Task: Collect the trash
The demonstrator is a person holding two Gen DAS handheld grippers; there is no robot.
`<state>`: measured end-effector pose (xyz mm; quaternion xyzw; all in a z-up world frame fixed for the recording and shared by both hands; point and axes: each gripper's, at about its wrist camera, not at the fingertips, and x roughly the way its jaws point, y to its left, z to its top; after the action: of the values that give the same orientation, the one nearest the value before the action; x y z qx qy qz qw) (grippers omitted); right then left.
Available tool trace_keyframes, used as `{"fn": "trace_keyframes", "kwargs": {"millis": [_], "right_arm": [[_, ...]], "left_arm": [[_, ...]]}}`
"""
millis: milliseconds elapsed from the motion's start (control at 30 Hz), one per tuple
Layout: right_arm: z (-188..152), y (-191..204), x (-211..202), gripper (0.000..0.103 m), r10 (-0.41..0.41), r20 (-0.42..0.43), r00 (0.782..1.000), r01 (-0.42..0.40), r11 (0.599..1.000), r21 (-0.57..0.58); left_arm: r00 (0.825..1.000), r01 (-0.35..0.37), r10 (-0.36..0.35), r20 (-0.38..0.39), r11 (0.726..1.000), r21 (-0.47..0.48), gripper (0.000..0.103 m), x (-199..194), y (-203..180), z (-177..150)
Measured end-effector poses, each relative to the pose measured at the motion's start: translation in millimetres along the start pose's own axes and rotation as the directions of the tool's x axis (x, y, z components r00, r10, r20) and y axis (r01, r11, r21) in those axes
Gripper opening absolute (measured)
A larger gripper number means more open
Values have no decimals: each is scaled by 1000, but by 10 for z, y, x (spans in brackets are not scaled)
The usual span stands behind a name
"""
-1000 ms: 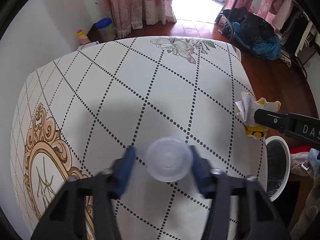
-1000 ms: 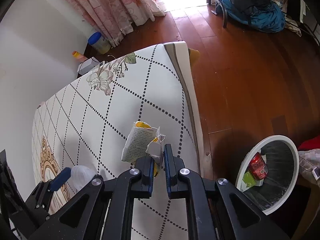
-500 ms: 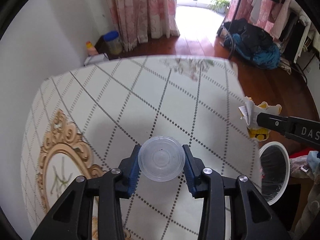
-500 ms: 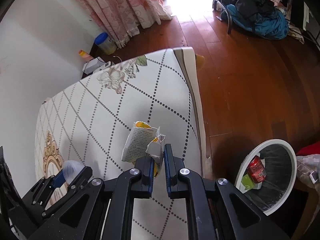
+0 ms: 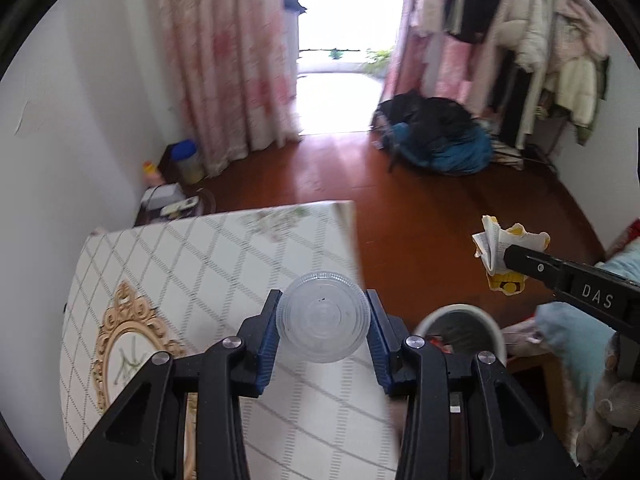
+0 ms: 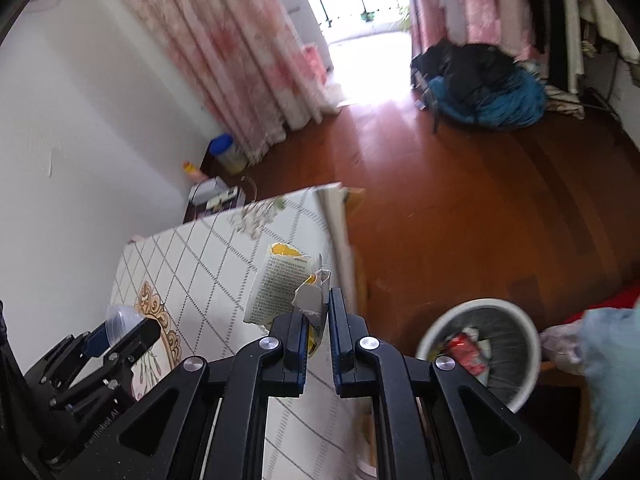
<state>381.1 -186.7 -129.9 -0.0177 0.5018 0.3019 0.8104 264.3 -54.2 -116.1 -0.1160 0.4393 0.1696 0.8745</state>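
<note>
Both grippers carry trash above the counter.
Left gripper [image 5: 323, 322] jaws clamp a clear plastic lid [image 5: 322, 316]; right gripper [image 6: 318, 322] jaws pinch a crumpled wrapper [image 6: 282, 290] near the waste bin [image 6: 528, 350].

Both tongs have come way up off the counter [image 5: 208, 256] since a second ago. The left tongs [image 5: 323, 322] lifted the clear plastic lid [image 5: 322, 317] off the tablecloth, now up near the counter's right edge. The right tongs [image 6: 318, 322] carried the crumpled wrapper [image 6: 280, 288] up too, and the wastebasket [image 6: 516, 320] shows more fully now.
</note>
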Motion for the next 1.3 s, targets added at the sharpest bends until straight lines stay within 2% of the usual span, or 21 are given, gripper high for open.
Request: {"fn": "trace_keyframes", "kwargs": {"millis": [133, 300, 400, 500, 567, 733, 833, 867, 933, 1000, 1100, 1167, 1200, 1267, 1300], "right_arm": [[-75, -479, -461, 10, -81, 39, 996, 81, 997, 5], [-244, -1141, -598, 10, -168, 2, 986, 168, 985, 30], [-376, -1553, -447, 10, -207, -66, 976, 210, 977, 43], [-475, -1873, -219, 10, -225, -131, 966, 233, 971, 50], [-539, -2106, 1, 10, -230, -184, 956, 244, 968, 54], [-642, -2436, 465, 10, -246, -270, 931, 268, 962, 48], [-713, -2540, 678, 10, -244, -311, 918, 271, 962, 44], [-731, -2584, 754, 10, -239, -329, 914, 266, 963, 39], [-757, -2603, 841, 11, -242, -349, 906, 271, 962, 37], [-796, -2613, 900, 13, -240, -372, 897, 271, 962, 34], [-839, -2582, 886, 39, -235, -371, 898, 268, 963, 40], [-849, -2529, 810, 66, -241, -353, 904, 271, 962, 37], [-850, -2493, 764, 71, -253, -341, 905, 279, 960, 30], [-847, -2412, 628, 92, -267, -322, 909, 288, 957, 20], [-843, -2382, 555, 96, -272, -312, 910, 292, 956, 18]], "left_arm": [[998, 63, -63, 6, 997, 36, 36, -77, -503, 11], [989, 136, -132, -68, 989, 59, 36, 173, -1061, -82], [978, 166, -156, -142, 984, 63, 36, 479, -1359, -182], [948, 198, -187, -257, 980, 18, 36, 953, -1556, -293], [929, 212, -205, -308, 977, -9, 36, 1190, -1656, -371], [892, 230, -225, -392, 973, -34, 36, 1616, -1877, -484], [886, 208, -202, -417, 978, -30, 37, 1733, -1943, -525], [887, 201, -193, -420, 979, -25, 38, 1750, -1957, -535], [891, 192, -178, -417, 981, -9, 47, 1732, -1964, -545], [900, 179, -164, -404, 984, 0, 72, 1697, -1964, -563], [915, 154, -133, -381, 988, 26, 92, 1593, -1929, -558], [924, 132, -108, -367, 990, 41, 94, 1524, -1898, -553], [931, 122, -97, -353, 991, 50, 95, 1444, -1872, -546], [939, 111, -85, -334, 992, 58, 96, 1344, -1826, -537], [943, 107, -82, -324, 992, 61, 97, 1282, -1798, -529]]}}
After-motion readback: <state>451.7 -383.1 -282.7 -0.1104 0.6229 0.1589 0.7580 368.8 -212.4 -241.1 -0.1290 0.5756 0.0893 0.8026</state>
